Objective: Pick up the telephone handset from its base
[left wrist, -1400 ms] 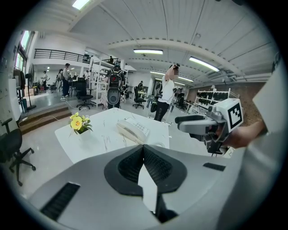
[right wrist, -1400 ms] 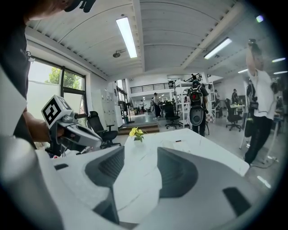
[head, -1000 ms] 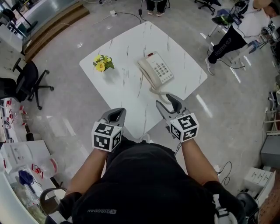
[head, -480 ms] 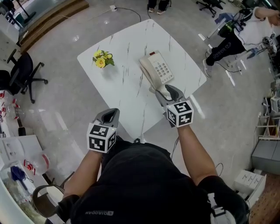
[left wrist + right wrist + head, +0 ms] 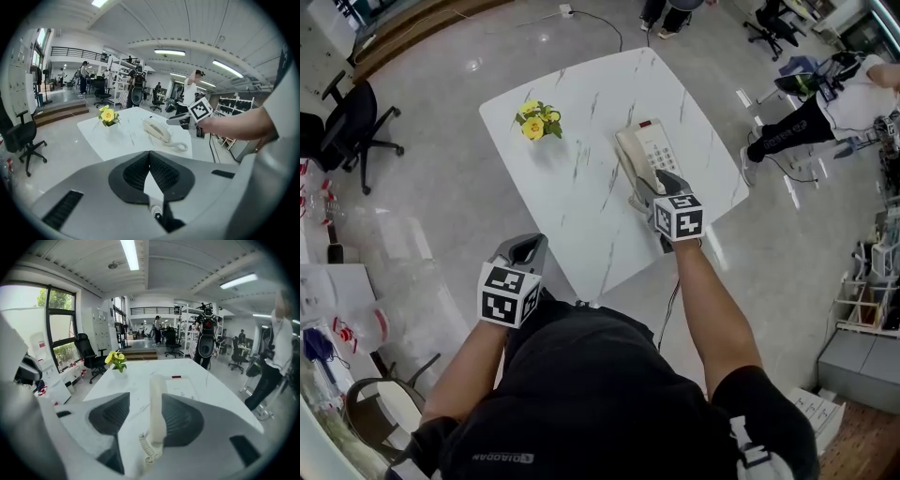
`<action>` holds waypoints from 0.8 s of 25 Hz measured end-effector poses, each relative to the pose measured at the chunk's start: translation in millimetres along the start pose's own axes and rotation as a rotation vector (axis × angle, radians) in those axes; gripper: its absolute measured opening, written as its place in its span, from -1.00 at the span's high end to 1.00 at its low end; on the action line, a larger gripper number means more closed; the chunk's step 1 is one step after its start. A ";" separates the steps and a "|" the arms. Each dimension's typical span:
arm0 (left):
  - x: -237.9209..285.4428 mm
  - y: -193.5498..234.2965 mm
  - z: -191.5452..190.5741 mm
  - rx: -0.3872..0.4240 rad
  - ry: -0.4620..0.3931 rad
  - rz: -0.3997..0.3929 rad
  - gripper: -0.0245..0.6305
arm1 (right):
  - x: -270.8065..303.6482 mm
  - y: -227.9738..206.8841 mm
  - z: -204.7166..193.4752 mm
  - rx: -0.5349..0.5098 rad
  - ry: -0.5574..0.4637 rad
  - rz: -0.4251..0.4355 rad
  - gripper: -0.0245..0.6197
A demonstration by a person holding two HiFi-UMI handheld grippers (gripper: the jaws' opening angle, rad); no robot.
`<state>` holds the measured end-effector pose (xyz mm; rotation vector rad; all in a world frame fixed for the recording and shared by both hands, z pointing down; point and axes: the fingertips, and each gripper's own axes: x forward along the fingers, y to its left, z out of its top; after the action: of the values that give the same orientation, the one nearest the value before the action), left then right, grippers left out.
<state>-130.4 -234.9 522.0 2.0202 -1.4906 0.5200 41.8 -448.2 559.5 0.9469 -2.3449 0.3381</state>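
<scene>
A cream telephone (image 5: 654, 148) sits on the white marble table (image 5: 581, 206), its handset (image 5: 631, 165) lying in the cradle on the left side. My right gripper (image 5: 651, 185) is open over the handset's near end. In the right gripper view the handset (image 5: 157, 394) runs lengthwise between the two spread pads, with its coiled cord (image 5: 149, 453) at the bottom. My left gripper (image 5: 528, 246) is shut and empty, held off the table's near edge by my body. The left gripper view shows the telephone (image 5: 157, 130) and the right gripper (image 5: 180, 119) from the side.
A small pot of yellow flowers (image 5: 536, 120) stands on the table's far left. A black office chair (image 5: 356, 131) is on the floor to the left. A person (image 5: 811, 103) stands at the right, and a cable (image 5: 670, 309) hangs below the table's near edge.
My right gripper has moved forward over the table, from its near edge to the handset's near end. The left gripper has stayed low by my body.
</scene>
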 end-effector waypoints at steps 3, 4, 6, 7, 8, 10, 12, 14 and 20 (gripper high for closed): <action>-2.6 7.2 -1.0 -0.012 0.001 0.012 0.92 | 18.5 -9.8 1.8 0.041 0.024 0.008 0.27; -3.1 9.6 -0.5 -0.016 0.000 0.016 0.92 | 24.2 -13.3 2.5 0.039 0.035 0.006 0.27; -4.2 14.8 -0.2 -0.025 -0.001 0.023 0.92 | 35.7 -18.2 3.6 0.016 0.066 0.003 0.27; -5.0 17.3 -0.8 -0.028 0.001 0.026 0.92 | 41.6 -19.4 3.3 0.003 0.086 0.004 0.27; -5.8 19.6 -1.8 -0.031 0.003 0.029 0.92 | 47.4 -20.2 2.2 -0.009 0.108 0.005 0.27; -7.0 23.1 -3.6 -0.037 0.008 0.033 0.92 | 58.0 -21.0 -1.2 -0.027 0.152 0.012 0.27; -7.8 26.3 -4.6 -0.052 0.011 0.032 0.92 | 66.1 -21.8 -3.3 -0.042 0.184 0.014 0.27; -7.9 28.8 -4.9 -0.074 0.011 0.027 0.92 | 72.8 -23.5 -5.1 -0.051 0.205 0.013 0.27; -8.3 36.8 -7.2 -0.085 0.011 0.033 0.92 | 92.0 -30.8 -14.6 -0.075 0.277 -0.003 0.27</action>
<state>-167.9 -232.1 530.3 1.9272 -1.5164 0.4730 16.2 -514.7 627.0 0.8118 -2.0885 0.3538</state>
